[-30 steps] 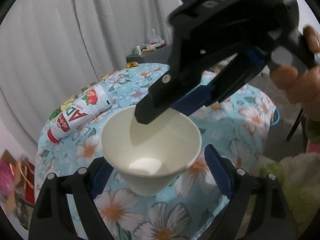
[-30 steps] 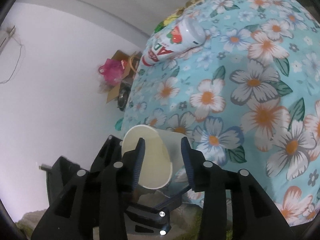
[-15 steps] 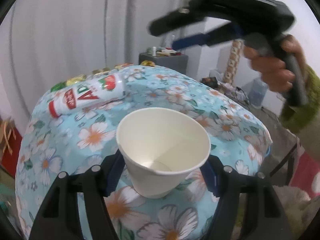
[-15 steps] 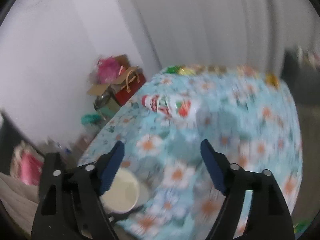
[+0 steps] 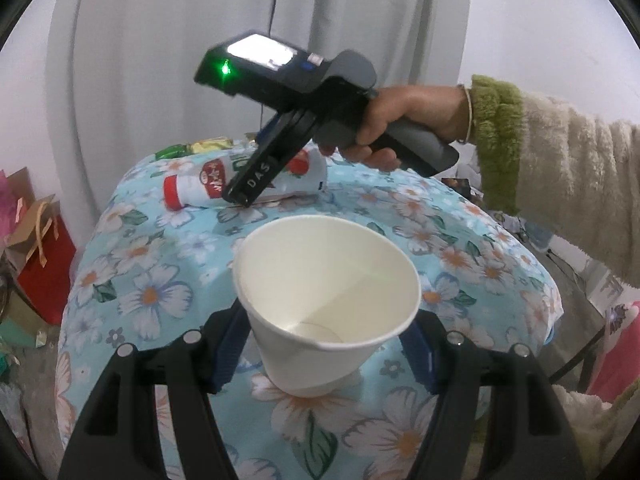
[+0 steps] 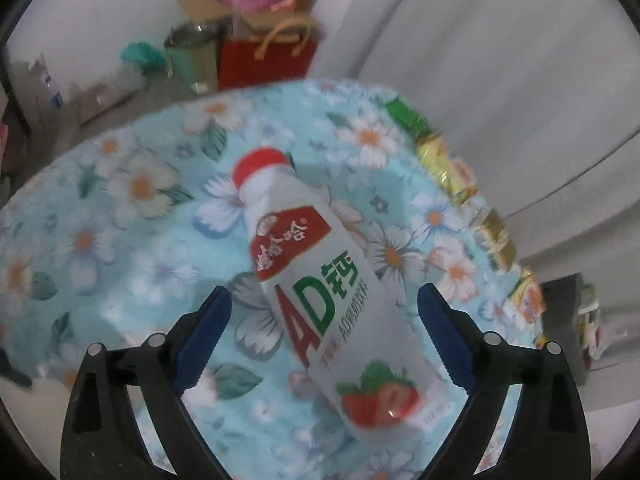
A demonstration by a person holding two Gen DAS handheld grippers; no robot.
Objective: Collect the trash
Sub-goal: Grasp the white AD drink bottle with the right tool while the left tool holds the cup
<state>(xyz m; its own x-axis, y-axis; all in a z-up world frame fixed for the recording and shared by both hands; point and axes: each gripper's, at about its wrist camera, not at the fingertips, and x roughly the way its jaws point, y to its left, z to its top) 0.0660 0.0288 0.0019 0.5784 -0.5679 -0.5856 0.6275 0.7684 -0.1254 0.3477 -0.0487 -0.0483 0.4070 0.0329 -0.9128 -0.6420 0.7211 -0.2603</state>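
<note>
A round table draped in a pale blue flowered cloth [image 5: 132, 264] fills the scene, and everything here is placed against it. At the near edge of the table, the left gripper [image 5: 324, 344] clasps a white paper cup [image 5: 326, 300], upright and open-mouthed, its blue pads pressed to the cup's lower sides. Toward the far side of the table lies a white drink bottle [image 6: 320, 300] on its side, with a red cap and a strawberry picture on the label. The right gripper [image 6: 324, 336], held in a hand [image 5: 396, 120] with a fuzzy cream and green sleeve [image 5: 560, 168], points down over the bottle. Its jaws stand wide on either side of the bottle's body, clear of it. Along the far rim of the table sit green and gold wrappers [image 6: 448, 160].
</note>
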